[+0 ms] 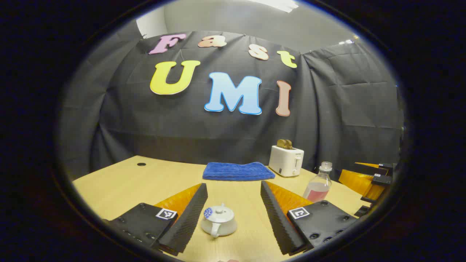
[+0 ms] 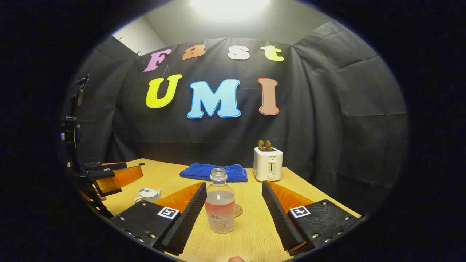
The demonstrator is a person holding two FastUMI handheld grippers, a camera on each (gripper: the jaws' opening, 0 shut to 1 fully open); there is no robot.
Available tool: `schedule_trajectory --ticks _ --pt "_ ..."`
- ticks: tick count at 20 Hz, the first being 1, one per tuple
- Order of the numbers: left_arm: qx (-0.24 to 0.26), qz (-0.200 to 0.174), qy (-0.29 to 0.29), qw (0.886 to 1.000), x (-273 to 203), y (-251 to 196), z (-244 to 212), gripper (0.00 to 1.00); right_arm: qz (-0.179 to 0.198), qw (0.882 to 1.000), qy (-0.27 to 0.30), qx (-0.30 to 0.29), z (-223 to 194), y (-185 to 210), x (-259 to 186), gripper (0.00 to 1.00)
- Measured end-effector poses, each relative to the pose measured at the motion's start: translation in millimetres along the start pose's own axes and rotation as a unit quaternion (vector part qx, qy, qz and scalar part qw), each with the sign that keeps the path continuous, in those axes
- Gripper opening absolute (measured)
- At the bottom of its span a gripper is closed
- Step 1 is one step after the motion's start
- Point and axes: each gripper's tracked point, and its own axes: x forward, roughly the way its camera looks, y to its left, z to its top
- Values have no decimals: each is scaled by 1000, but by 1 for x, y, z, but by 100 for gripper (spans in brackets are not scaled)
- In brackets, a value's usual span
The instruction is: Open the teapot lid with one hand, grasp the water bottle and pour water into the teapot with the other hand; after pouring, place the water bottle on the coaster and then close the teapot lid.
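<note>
Left gripper view has the left gripper (image 1: 233, 214) spread wide with the teapot (image 1: 219, 225), lid on, standing on the desk (image 1: 120, 182) between its fingers, untouched. Right gripper view has the right gripper (image 2: 233, 214) equally released around the uncapped water bottle (image 2: 220, 211), which stands upright just before the coaster (image 2: 238, 210), well ahead of a blue towel (image 2: 204, 171) and toaster (image 2: 268, 163).
</note>
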Motion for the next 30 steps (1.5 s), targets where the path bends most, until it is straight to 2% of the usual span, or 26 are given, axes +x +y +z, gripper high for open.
schedule_trajectory --ticks 8,13,22,30 --pt "8 3 19 1000 12 7 -19 95 -1 1000 -7 -27 -4 9 14 95" --pt "3 6 24 1000 13 14 -24 95 -1 1000 5 -27 -12 11 18 95" --pt "28 6 17 999 10 12 -17 95 -1 1000 14 -28 -15 13 20 95" --pt "25 2 42 999 20 13 -35 95 -2 999 34 -32 -29 13 26 95"
